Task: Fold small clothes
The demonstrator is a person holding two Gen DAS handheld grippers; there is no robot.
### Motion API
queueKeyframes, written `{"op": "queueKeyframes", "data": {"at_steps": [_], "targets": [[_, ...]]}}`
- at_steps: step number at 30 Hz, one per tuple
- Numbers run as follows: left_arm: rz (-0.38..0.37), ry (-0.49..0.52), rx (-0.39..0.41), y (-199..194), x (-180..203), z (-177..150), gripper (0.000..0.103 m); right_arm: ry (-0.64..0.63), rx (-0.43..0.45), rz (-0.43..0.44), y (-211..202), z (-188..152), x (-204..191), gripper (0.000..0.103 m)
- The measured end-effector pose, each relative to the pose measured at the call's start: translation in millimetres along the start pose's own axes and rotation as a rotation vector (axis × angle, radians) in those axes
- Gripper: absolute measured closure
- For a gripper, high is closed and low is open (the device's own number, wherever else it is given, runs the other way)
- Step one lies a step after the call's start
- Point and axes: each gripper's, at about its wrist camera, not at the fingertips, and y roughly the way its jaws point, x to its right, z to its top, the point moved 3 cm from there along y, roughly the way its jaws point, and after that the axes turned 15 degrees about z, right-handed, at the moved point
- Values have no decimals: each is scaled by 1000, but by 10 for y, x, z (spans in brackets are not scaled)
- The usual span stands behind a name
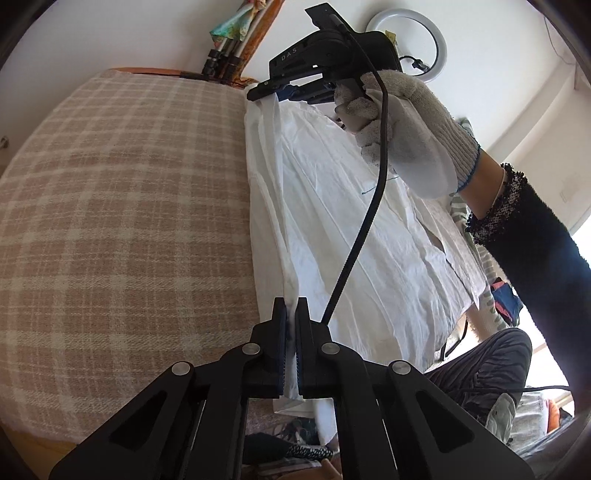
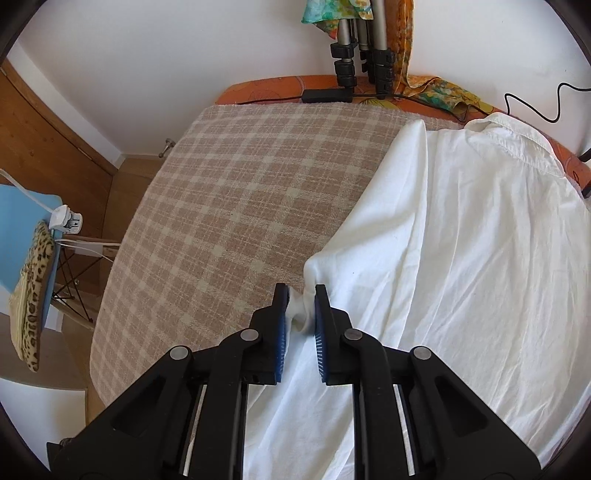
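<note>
A white shirt (image 1: 351,236) lies on a checked beige blanket (image 1: 122,206), its left edge lifted. My left gripper (image 1: 291,310) is shut on the near part of that edge, with white cloth pinched between its pads. At the far end of the same edge, my right gripper (image 1: 267,92), held by a gloved hand (image 1: 402,129), grips the cloth. In the right wrist view the right gripper (image 2: 301,295) is shut on a bunched fold of the white shirt (image 2: 461,258), whose collar lies at the far right.
The checked blanket (image 2: 240,206) covers a table with an orange edge (image 2: 280,86). Tripod legs (image 2: 362,48) and a black cable stand at the back. A blue stool (image 2: 22,221) with a leopard-print item sits left. A ring light (image 1: 406,33) hangs on the wall.
</note>
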Motion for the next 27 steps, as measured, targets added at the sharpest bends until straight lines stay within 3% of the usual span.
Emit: {"op": "queueKeyframes", "data": {"at_steps": [8, 15, 20, 22, 27], "targets": [[-124, 51, -15, 52, 454, 147, 101, 54, 96, 24, -666, -108, 493, 89], [-188, 136, -79, 247, 921, 123, 101, 120, 108, -6, -906, -306, 1024, 90], [-210, 196, -151, 386, 1119, 41, 100, 149, 111, -119, -986, -395, 1386, 91], [-223, 213, -180, 396, 1154, 8, 89, 168, 115, -78, -1060, -422, 1491, 88], [-251, 259, -169, 212, 1161, -54, 88, 167, 178, -73, -1469, -555, 1506, 63]]}}
